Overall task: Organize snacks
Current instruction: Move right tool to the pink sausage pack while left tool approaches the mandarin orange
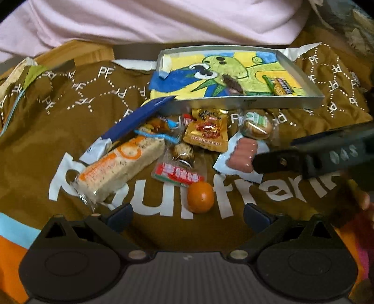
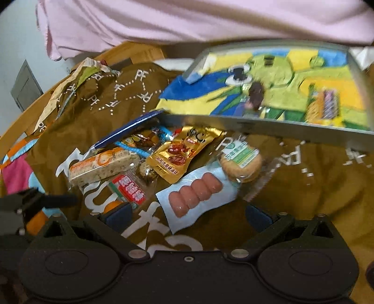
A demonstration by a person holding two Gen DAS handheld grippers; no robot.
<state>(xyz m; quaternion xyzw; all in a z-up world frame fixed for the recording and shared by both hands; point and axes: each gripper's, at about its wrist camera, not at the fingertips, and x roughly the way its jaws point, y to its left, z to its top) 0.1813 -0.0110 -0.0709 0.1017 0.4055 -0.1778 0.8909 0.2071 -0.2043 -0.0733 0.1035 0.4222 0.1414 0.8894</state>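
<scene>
A silver tray (image 1: 245, 103) (image 2: 233, 126) lined with a cartoon drawing sits at the back, holding a small striped snack pack (image 1: 280, 86). In front of it lies a pile of snacks: a pale cracker bar (image 1: 121, 166) (image 2: 102, 166), a gold packet (image 1: 206, 133) (image 2: 180, 154), a red packet (image 1: 177, 175), a round biscuit pack (image 1: 257, 126) (image 2: 240, 163) and a sausage pack (image 1: 240, 154) (image 2: 196, 201). An orange (image 1: 200, 197) lies just ahead of my open left gripper (image 1: 188, 216). My right gripper (image 2: 188, 215) (image 1: 274, 152) is open, with the sausage pack just ahead between its fingers.
Everything rests on a rumpled brown printed cloth (image 1: 58, 117) (image 2: 303, 187). A person's pink garment (image 1: 163, 21) fills the back. A hand (image 1: 364, 198) shows at the right edge. A long blue packet (image 1: 140, 117) leans on the tray's near left corner.
</scene>
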